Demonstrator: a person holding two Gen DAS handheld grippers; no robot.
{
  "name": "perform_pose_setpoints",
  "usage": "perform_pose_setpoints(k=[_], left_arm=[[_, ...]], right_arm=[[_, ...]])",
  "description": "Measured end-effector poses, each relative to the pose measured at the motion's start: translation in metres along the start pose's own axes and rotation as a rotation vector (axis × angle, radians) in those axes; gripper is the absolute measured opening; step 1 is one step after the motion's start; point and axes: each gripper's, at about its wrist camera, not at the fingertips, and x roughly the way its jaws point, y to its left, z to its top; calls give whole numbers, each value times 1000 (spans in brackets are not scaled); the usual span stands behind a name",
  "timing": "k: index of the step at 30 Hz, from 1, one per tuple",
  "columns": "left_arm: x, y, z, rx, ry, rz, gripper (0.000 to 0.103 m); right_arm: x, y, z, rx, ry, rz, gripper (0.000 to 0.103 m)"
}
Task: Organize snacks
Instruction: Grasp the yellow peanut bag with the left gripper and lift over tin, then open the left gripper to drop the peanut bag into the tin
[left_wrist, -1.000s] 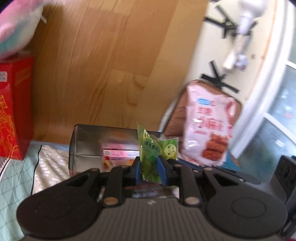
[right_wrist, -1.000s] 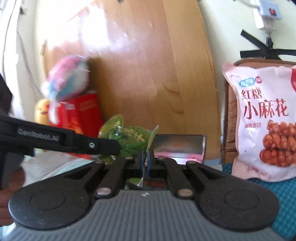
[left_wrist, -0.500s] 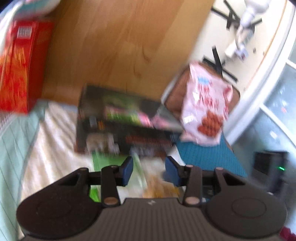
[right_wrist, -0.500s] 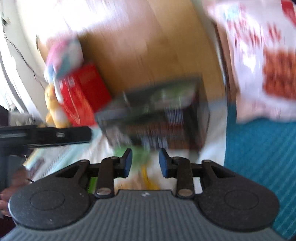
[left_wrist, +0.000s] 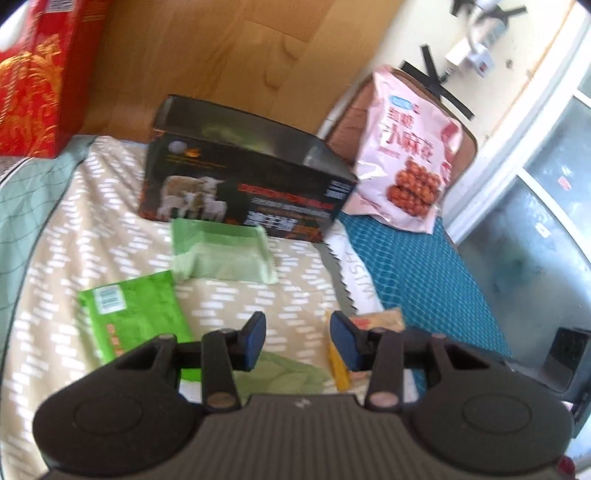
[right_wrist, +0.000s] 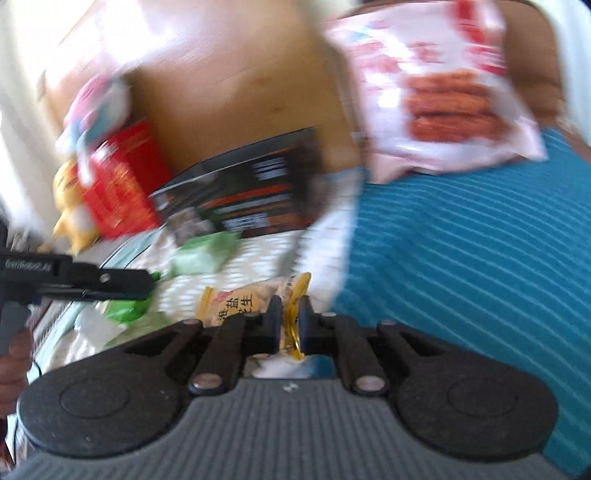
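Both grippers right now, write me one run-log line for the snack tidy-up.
left gripper: open, empty, jaws just widened | right gripper: just closed on yellow snack packet edge | black box: behind, on bed | phase: picking up

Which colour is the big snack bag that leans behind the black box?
Pink bag, with brown snacks pictured; clearest in left wrist view.

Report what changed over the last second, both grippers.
Both let go of the green packet. The left gripper dropped lower, jaws just opening, empty. The right gripper swung over and closed on the yellow snack packet. The black box stayed put.
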Motion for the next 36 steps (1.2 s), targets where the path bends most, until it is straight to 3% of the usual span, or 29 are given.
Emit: perform_pose_setpoints(k=[3, 6, 8, 9, 13, 15, 16, 20, 26, 31, 36], left_arm=[[12, -15, 0, 34, 31, -19, 47], [25, -27, -2, 67, 66, -47, 53], [35, -32, -3, 74, 88, -49, 55], [39, -34, -3, 75, 100, -53, 55], [61, -44, -8, 103, 138, -89, 52], [64, -55, -12, 175, 125, -62, 40], [66, -58, -12, 194, 126, -60, 39], [57, -47, -3, 152, 109, -86, 33], [16, -27, 39, 132, -69, -56, 32], [3, -6, 90, 105, -198, 6, 31], [22, 13, 122, 98, -225, 76, 31]], right_arm=[[-11, -7, -9, 43, 19, 24, 24], [-16, -1, -11, -20, 21, 39, 38], [-14, 5, -9, -68, 13, 33, 55], [-12, 7, -8, -95, 10, 27, 56], [-2, 16, -12, -208, 41, 11, 55], [1, 23, -18, -275, 35, 2, 44], [2, 28, -19, -299, 29, -7, 38], [6, 34, -11, -309, -3, -1, 33], [25, 68, 27, -368, -130, 52, 32], [67, 93, 70, -371, -222, 95, 32], [113, 103, 90, -354, -219, 71, 33]])
